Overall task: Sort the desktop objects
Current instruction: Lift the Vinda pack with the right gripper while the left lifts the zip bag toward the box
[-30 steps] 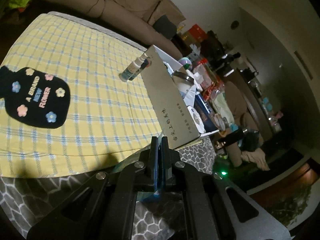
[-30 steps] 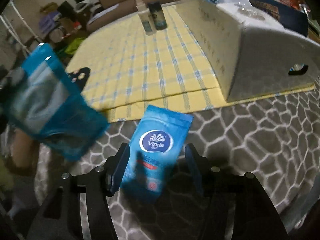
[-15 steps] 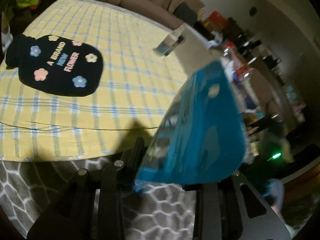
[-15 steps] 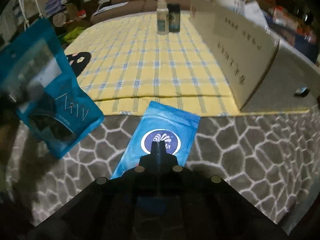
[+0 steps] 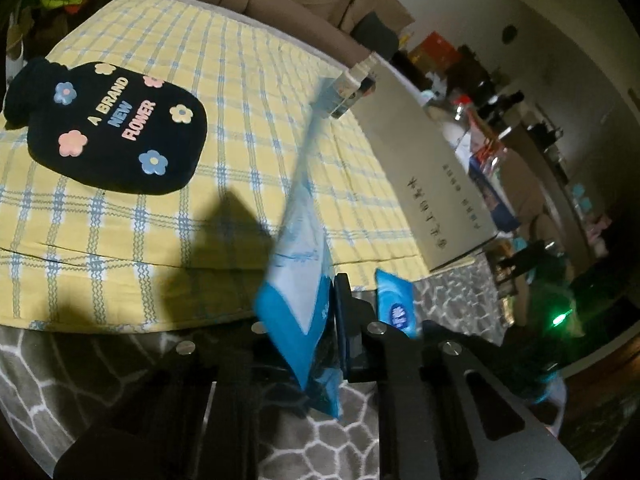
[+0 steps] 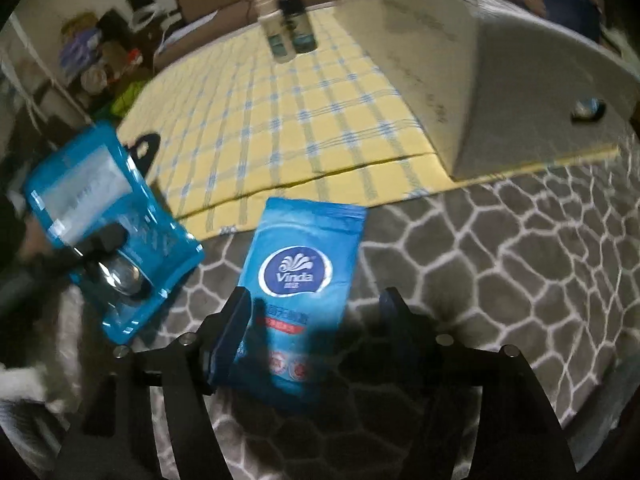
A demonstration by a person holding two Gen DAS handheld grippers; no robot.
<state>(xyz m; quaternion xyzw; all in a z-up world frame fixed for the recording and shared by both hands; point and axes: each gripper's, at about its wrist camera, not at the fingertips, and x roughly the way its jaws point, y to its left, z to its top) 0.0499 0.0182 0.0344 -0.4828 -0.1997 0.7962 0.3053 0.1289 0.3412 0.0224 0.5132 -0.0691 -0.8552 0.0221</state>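
A: Starting nearest: what are the right tongs (image 6: 316, 316) doing?

B: They are hanging spread wide over the Vinda tissue pack (image 6: 302, 276), one finger on each side of its lower end, gripping nothing. The pack is lying flat on the grey-patterned bench (image 6: 500, 280), its top edge almost touching the yellow checked cloth (image 6: 280, 120).

A: And the left tongs (image 5: 320, 320)?

B: They are clamping a blue pouch (image 5: 304, 272) by its lower part. The pouch is sticking up edge-on in the left view; in the right view it is hanging in the air to the left of the tissue pack, clear of the bench.

A: So how should the pick-up go?

B: I am judging that the right tongs should be dropping straight down until both fingers are bracketing the pack's narrow width, then closing gently, since soft tissue squashes and slippery film slides. Keeping the pouch lifted away should be avoiding a collision.

A: Further out?

B: A black flowered hot-water bag (image 5: 112, 128) is lying on the cloth, two small bottles (image 6: 286, 36) are standing at its far end, and a long grey box (image 6: 460, 80) is sitting along the cloth's right side, probably where things are going.
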